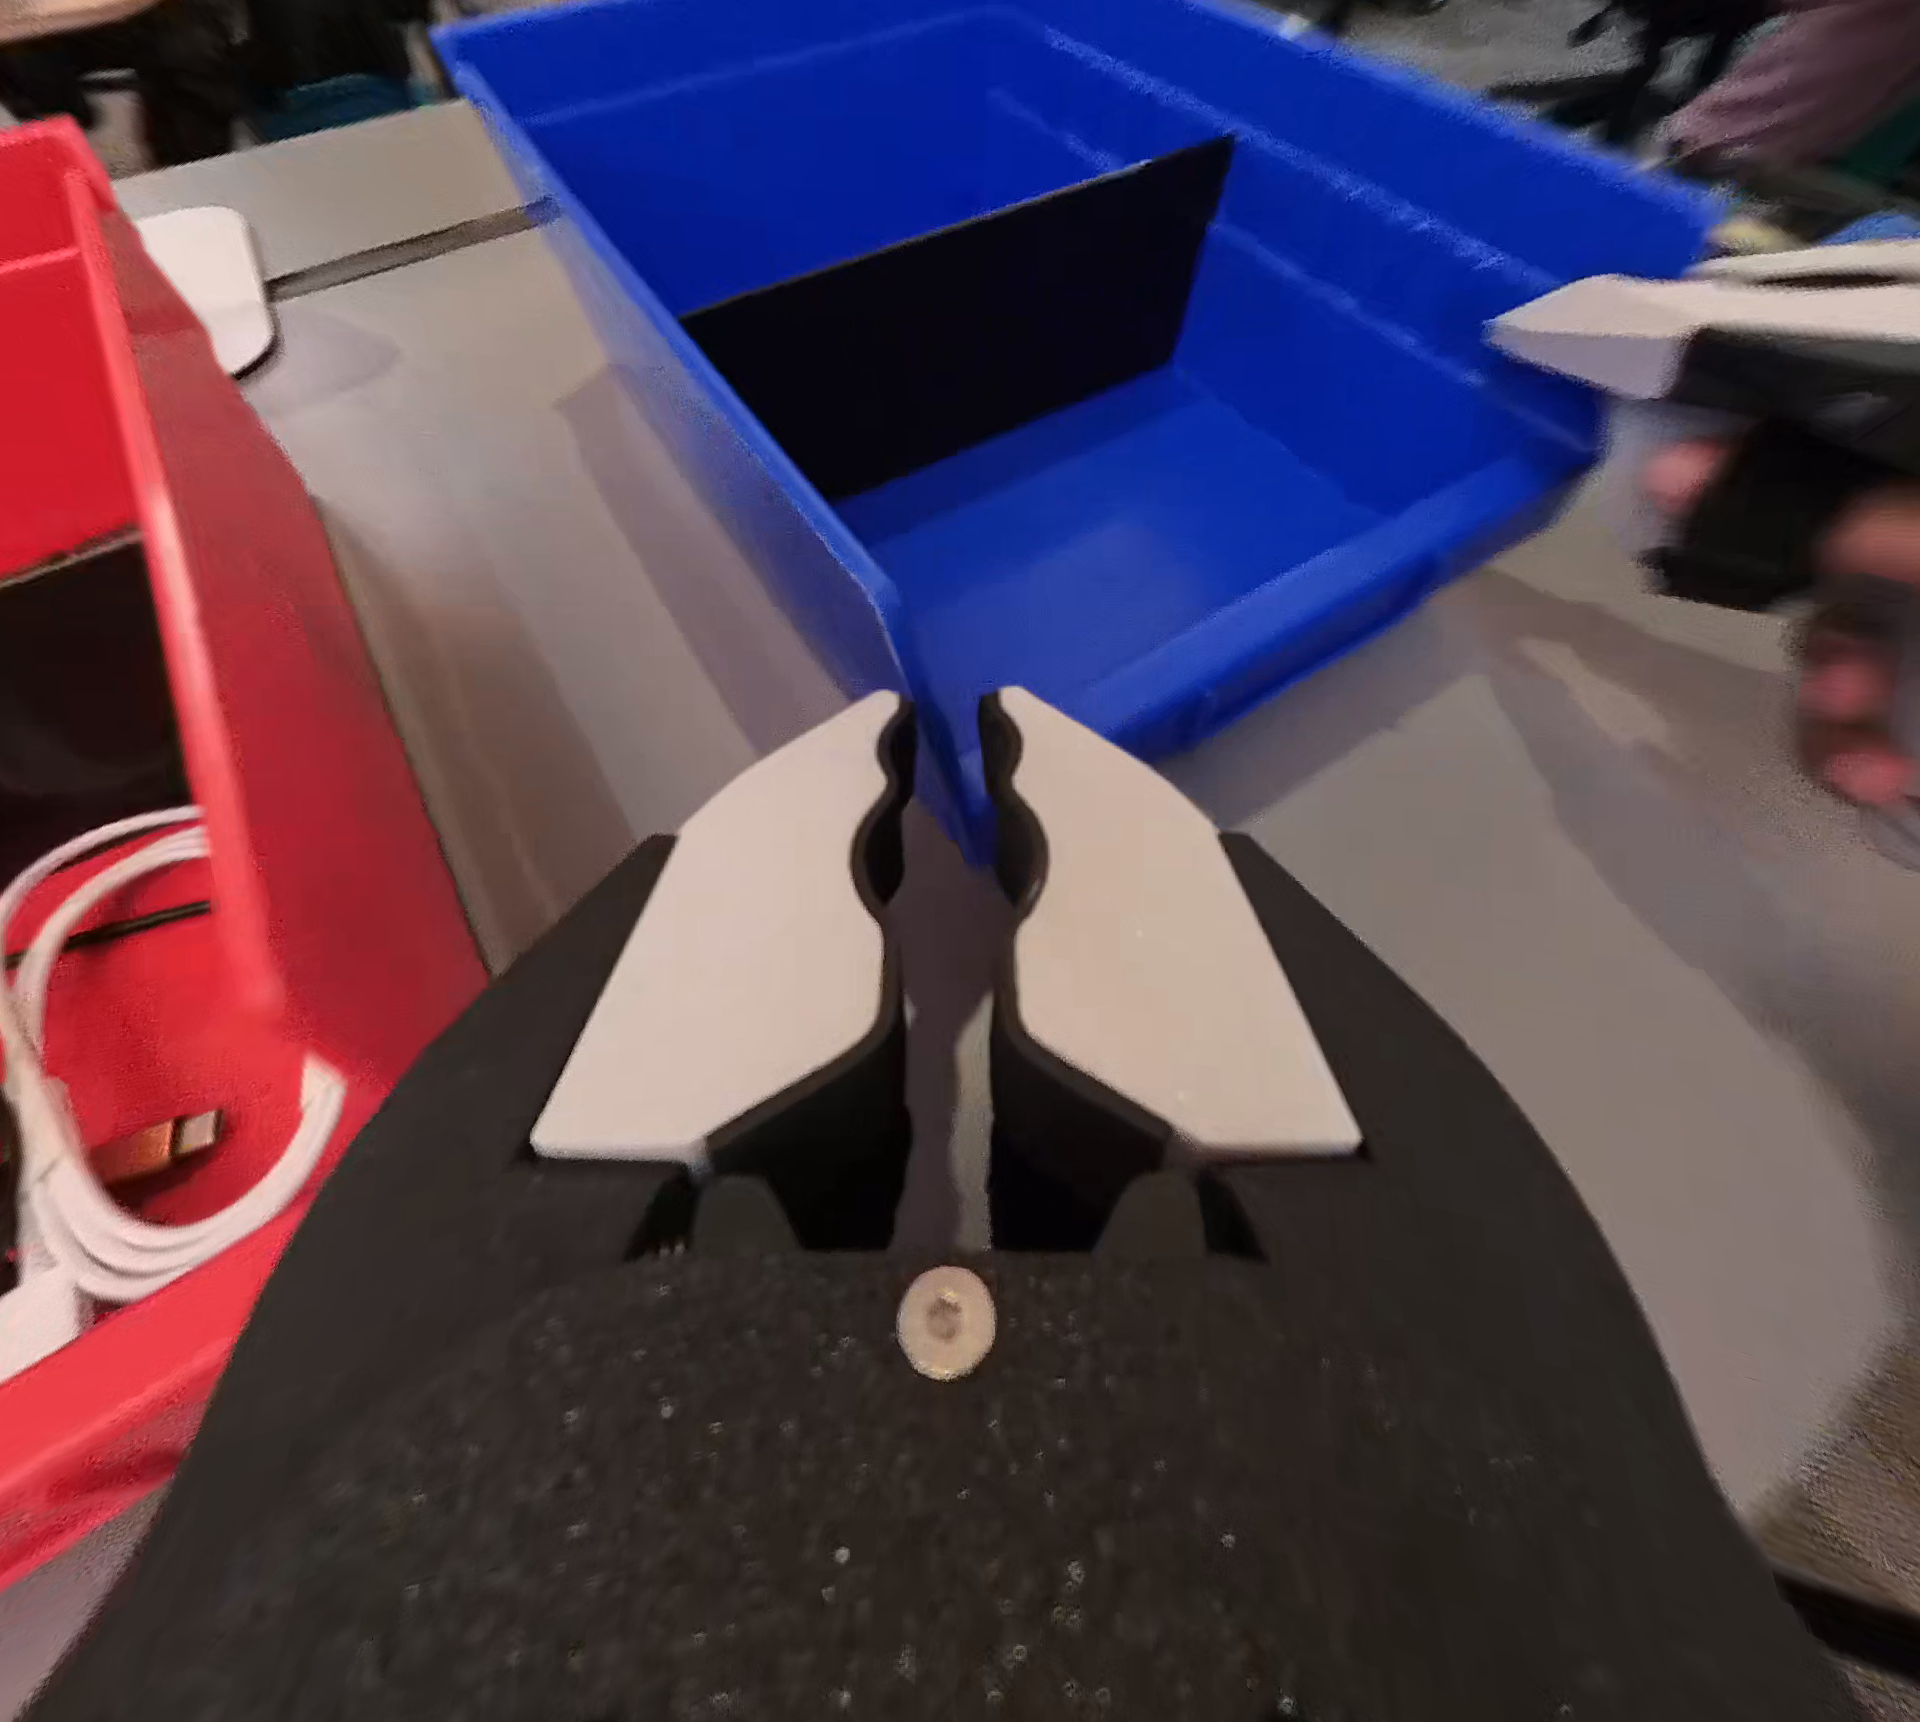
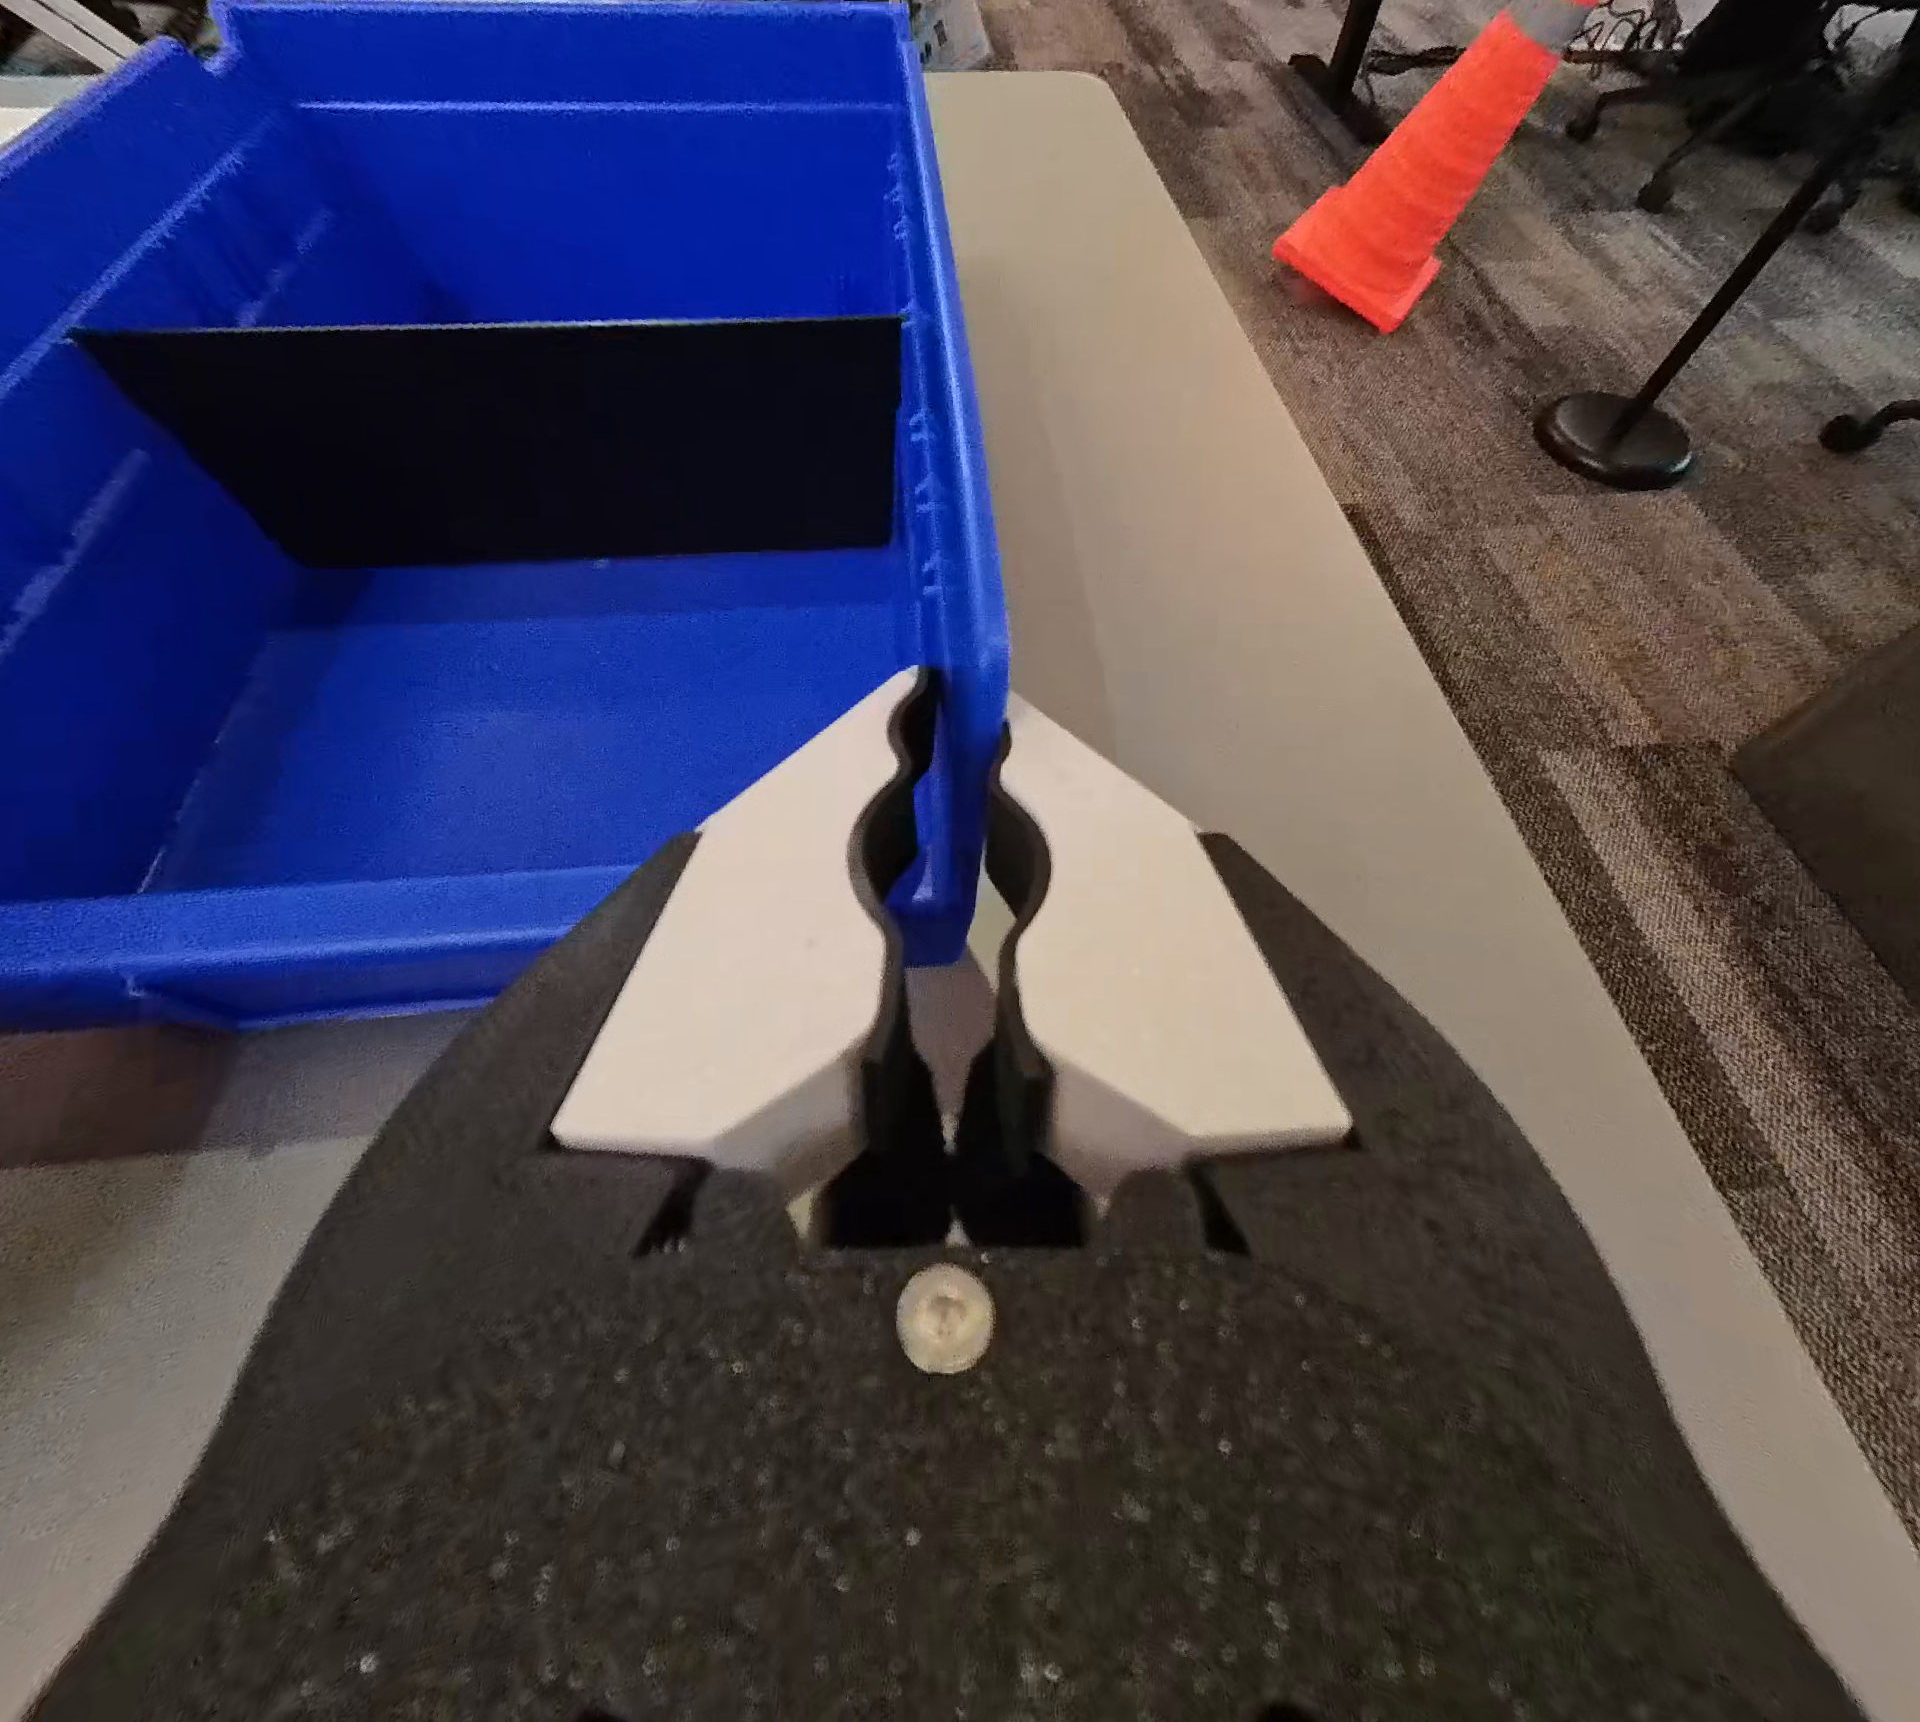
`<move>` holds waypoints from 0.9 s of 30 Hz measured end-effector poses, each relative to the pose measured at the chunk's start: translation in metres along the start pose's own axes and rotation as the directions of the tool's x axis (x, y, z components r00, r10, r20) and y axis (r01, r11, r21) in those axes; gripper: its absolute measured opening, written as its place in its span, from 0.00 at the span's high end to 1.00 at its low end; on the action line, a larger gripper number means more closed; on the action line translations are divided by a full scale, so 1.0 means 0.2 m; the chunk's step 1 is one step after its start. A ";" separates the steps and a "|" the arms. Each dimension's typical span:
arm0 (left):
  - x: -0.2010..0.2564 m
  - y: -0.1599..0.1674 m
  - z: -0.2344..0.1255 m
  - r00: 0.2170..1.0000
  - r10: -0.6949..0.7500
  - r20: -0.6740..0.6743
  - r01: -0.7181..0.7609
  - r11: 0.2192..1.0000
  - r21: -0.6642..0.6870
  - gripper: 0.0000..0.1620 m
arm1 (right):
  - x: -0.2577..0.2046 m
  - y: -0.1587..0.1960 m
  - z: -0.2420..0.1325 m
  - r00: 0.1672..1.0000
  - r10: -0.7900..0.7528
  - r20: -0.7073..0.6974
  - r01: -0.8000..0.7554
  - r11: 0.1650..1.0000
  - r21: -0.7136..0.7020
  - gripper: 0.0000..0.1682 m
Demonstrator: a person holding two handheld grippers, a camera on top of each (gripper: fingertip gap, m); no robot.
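Note:
A blue plastic bin (image 1: 727, 41) with a black divider (image 1: 966, 311) across its middle stands on a grey table; both halves look empty. My left gripper (image 1: 948, 716) is shut on the bin's near left corner, with the blue wall between its grey fingers. My right gripper (image 2: 966, 696) is shut on the right wall of the bin (image 2: 561, 31) at its near right corner, one finger inside and one outside. The divider (image 2: 520, 436) shows here too. The right gripper also shows in the left wrist view (image 1: 1558, 342), held by a hand at the bin's right wall.
A red bin (image 1: 187, 633) holding a coiled white cable (image 1: 62, 1153) stands close on the left. A white flat object (image 1: 208, 280) lies behind it. The table edge (image 2: 1351, 737) runs just right of the blue bin. An orange cone (image 2: 1455, 145) and a stanchion base (image 2: 1610, 436) stand on the floor. My hands' fingertips stand some 20 centimetres from each other.

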State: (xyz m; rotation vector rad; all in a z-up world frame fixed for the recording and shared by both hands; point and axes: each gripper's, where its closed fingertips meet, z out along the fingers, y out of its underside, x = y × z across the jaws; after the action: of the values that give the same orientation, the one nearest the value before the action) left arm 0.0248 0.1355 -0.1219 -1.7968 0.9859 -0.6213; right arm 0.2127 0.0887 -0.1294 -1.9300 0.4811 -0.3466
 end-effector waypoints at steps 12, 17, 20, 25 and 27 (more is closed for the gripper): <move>-1.22 0.15 -0.82 0.949 -0.126 0.289 0.091 0.987 0.131 0.71 | -0.33 -0.43 -0.34 0.996 0.070 0.056 -0.083 0.954 0.289 0.83; -1.31 0.32 -0.67 0.961 -0.190 0.202 0.184 0.982 0.046 0.69 | -1.23 -0.30 -0.36 0.903 -0.025 0.429 -0.058 0.982 0.178 0.72; -1.26 0.32 -0.58 0.978 -0.134 0.161 0.132 0.991 0.024 0.75 | -1.44 -0.08 -0.24 0.881 0.059 0.470 -0.085 0.996 0.035 0.72; -1.29 0.32 -0.59 0.965 -0.155 0.210 0.156 0.988 0.009 0.92 | -1.46 0.01 -0.09 0.964 -0.129 0.232 0.123 0.992 0.041 0.98; -1.32 0.33 -0.61 0.962 -0.111 0.251 0.121 0.992 -0.026 0.94 | -1.49 0.00 -0.11 0.967 -0.149 0.208 0.144 0.989 0.043 0.98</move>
State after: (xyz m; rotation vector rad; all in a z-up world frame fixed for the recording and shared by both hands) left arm -0.2355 0.2822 -0.1293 -1.9254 0.7320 -0.4345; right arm -0.0590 0.2146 -0.1274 -1.9541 0.1937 -0.2377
